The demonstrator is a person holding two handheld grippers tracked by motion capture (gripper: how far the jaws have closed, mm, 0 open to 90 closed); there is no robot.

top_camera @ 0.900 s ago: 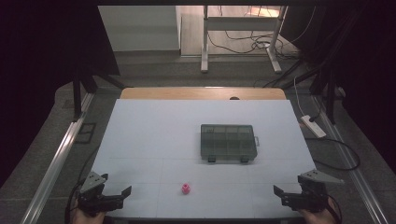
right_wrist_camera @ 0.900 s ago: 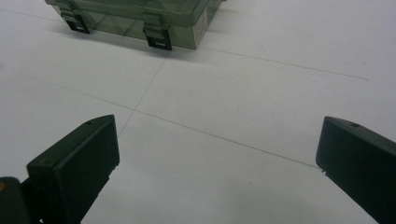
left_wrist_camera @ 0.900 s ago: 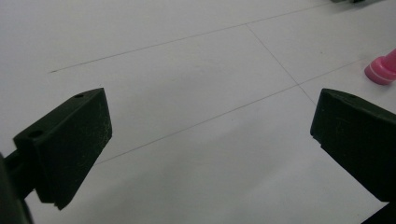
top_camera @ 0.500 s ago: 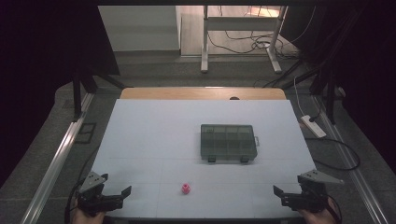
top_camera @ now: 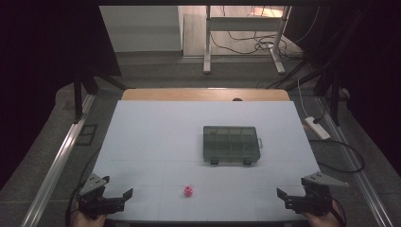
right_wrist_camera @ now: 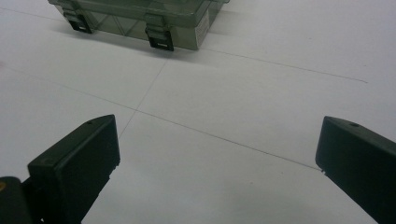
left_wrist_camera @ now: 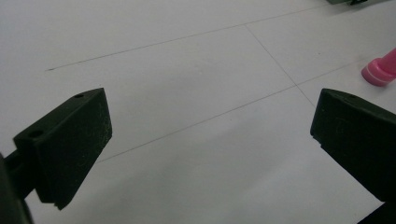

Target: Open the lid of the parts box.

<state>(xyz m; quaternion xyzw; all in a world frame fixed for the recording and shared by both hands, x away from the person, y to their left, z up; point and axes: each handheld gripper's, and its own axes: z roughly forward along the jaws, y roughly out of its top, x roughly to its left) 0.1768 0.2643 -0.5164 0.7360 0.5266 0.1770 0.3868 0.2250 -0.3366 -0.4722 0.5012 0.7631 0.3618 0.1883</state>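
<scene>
both tongs gape empty; pink piece [left_wrist_camera: 380, 70] lies tilted, long axis toward upper right.

A white table [top_camera: 156, 142] with thin seam lines carries 2 things. A small pink piece [top_camera: 187, 191] lies near the front edge, ahead and to the right of the left jaws. A closed smoky-grey compartment box [top_camera: 231, 144] sits farther back, beyond the right jaws.
</scene>
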